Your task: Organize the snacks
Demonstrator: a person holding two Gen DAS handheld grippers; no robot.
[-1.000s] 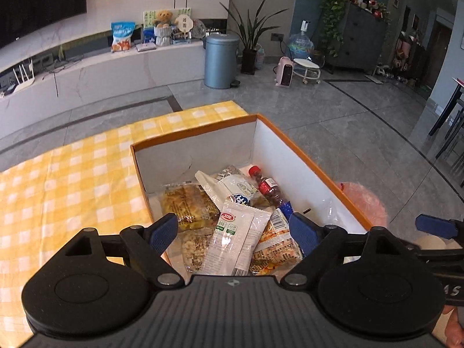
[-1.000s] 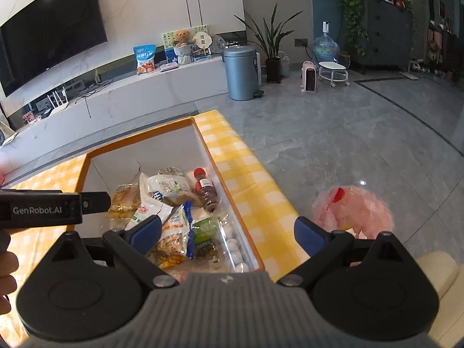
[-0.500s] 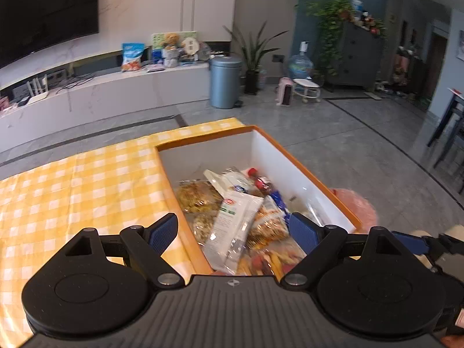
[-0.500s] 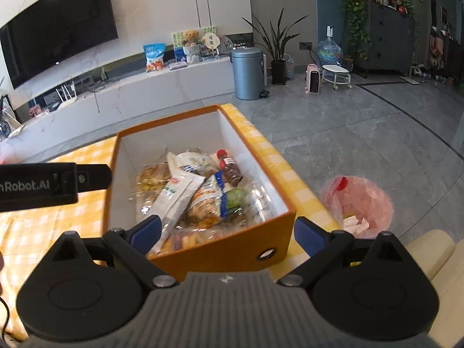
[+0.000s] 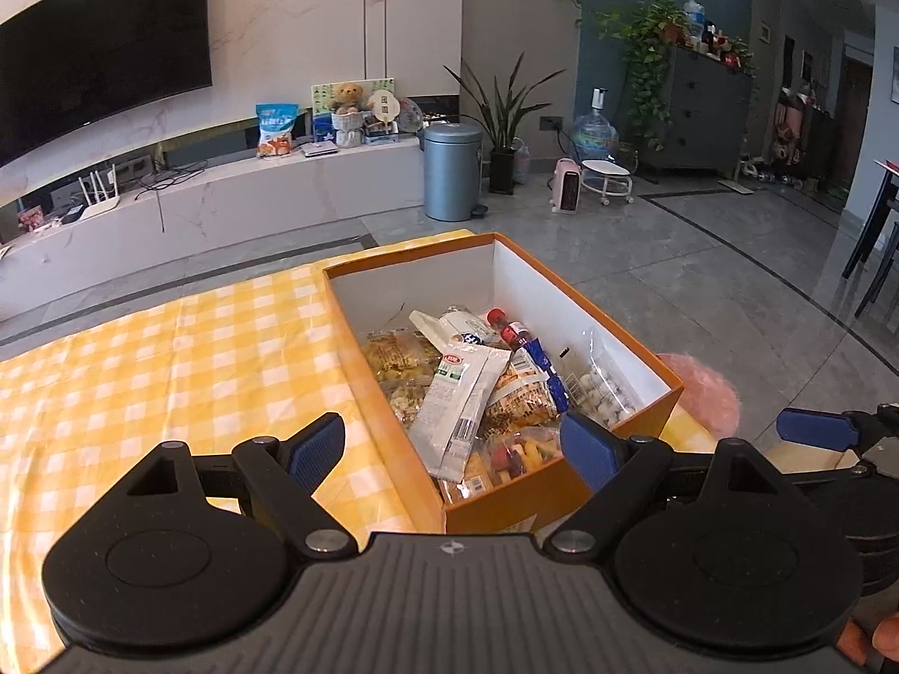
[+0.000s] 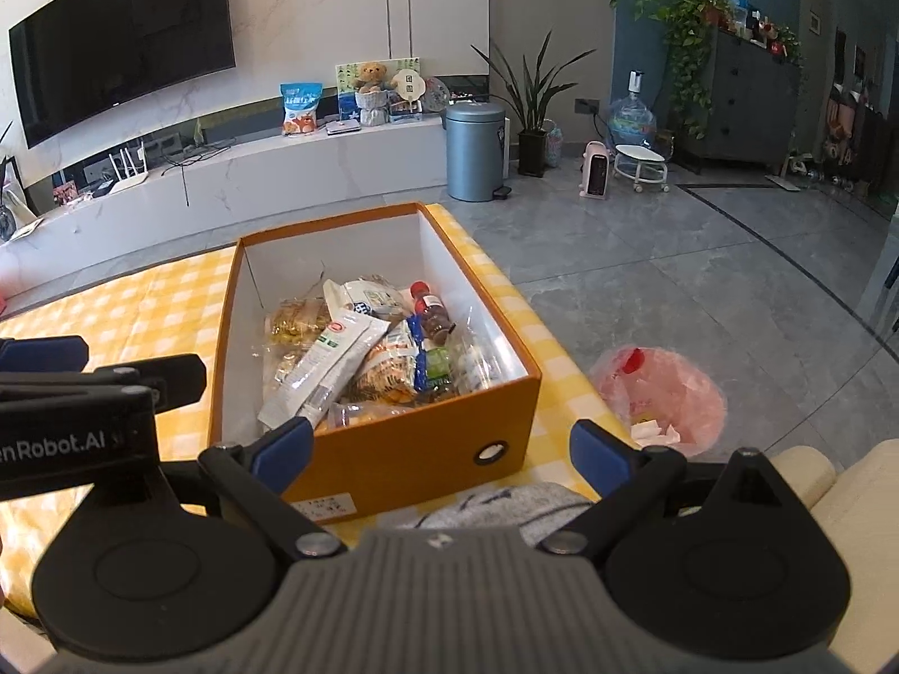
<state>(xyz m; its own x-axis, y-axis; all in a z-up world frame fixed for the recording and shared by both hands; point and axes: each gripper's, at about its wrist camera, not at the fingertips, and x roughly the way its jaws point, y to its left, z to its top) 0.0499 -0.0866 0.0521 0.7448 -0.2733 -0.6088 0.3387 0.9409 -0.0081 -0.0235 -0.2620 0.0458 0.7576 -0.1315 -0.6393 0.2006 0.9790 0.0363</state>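
Two views, itemised.

Left wrist view. Left gripper (image 5: 452, 443): jaws wide apart, holding nothing, poised above the near left corner of the box (image 5: 393, 421). Box: orange outside, white inside, on the table (image 5: 168, 370) with its yellow check cloth. Contents: snacks piled loose, among them a long white packet (image 5: 463, 399) lying slantwise on top, a yellow packet (image 5: 399, 359), a clear bag of pale sweets (image 5: 604, 393) and a red-capped bottle (image 5: 508, 328). Right gripper, one blue finger (image 5: 814, 428) showing at the right edge, beyond the box.

Right wrist view. Right gripper (image 6: 438, 449): jaws wide apart, empty, in front of the near wall of the box (image 6: 416, 449). No loose snacks on the visible cloth. Pink bag (image 6: 663, 393) on the floor to the right of the table.

Progress: every snack in sight lies inside the box, so the gathering looks done; little seems left beyond tidying the pile, which is untidy.

Change from half a second earlier: both grippers have drawn back and away from the box; the right one now sees the whole near wall and a grey cloth (image 6: 494, 511) below it. Contents unmoved.
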